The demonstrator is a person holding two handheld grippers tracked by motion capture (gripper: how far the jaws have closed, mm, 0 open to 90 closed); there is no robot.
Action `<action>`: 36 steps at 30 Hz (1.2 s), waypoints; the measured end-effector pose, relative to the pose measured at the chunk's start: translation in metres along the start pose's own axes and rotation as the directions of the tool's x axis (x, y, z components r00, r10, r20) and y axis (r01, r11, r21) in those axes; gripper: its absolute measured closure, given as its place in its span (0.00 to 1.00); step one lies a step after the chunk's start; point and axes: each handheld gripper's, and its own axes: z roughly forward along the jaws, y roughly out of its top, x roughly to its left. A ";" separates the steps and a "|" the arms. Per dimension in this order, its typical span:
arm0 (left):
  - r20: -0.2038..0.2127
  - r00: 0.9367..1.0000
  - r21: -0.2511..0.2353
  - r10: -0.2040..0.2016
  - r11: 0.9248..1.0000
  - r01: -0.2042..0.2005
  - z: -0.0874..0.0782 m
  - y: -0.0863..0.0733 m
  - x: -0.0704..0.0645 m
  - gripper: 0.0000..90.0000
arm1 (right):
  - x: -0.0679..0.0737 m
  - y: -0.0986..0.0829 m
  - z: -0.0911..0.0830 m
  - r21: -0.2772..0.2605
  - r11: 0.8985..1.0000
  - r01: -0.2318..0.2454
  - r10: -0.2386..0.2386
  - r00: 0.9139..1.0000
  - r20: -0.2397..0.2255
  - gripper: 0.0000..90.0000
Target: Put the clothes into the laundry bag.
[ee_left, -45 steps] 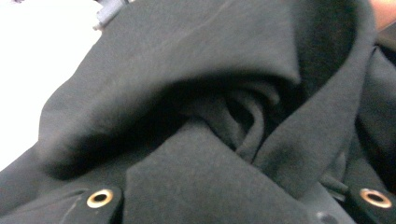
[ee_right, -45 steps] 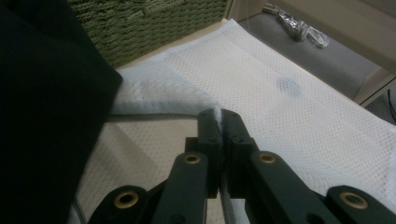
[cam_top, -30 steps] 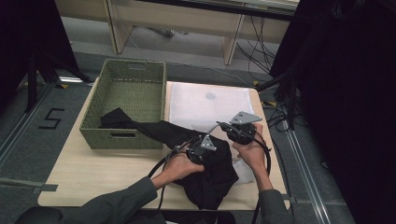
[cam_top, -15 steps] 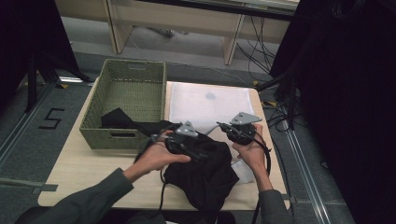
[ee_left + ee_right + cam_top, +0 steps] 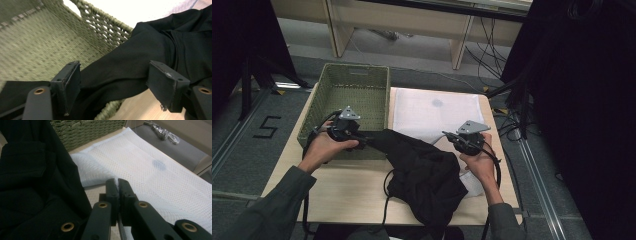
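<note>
A black garment lies bunched on the wooden table, with one part stretched left over the front rim of the green woven basket. My left gripper hangs over that rim, open. In the left gripper view the black cloth runs under and between the wide-apart jaws and into the basket. My right gripper is shut on the near edge of the white mesh bag. In the right gripper view that gripper pinches the mesh, with the garment to its left.
The white mesh bag lies flat on the table to the right of the basket and carries a small dark spot. Cables trail from both grippers across the table. Desk legs and loose cables stand on the floor behind.
My left gripper has moved left from the middle of the garment to the basket's front rim and now stands open. The right gripper has stayed put on the mesh bag.
</note>
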 end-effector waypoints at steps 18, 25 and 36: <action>0.083 0.996 -0.042 0.041 0.998 -0.037 -0.012 0.003 -0.009 0.95 | -0.002 -0.001 0.000 0.000 1.000 0.009 -0.009 1.000 -0.010 0.98; 0.076 0.988 -0.158 0.131 0.980 -0.118 -0.033 0.023 -0.044 0.96 | -0.004 -0.001 -0.001 -0.004 1.000 0.009 -0.009 1.000 -0.004 0.98; 0.289 0.866 -0.253 0.409 0.905 -0.343 -0.014 0.052 -0.201 0.95 | -0.005 -0.002 -0.005 -0.014 1.000 -0.014 0.014 1.000 0.008 0.98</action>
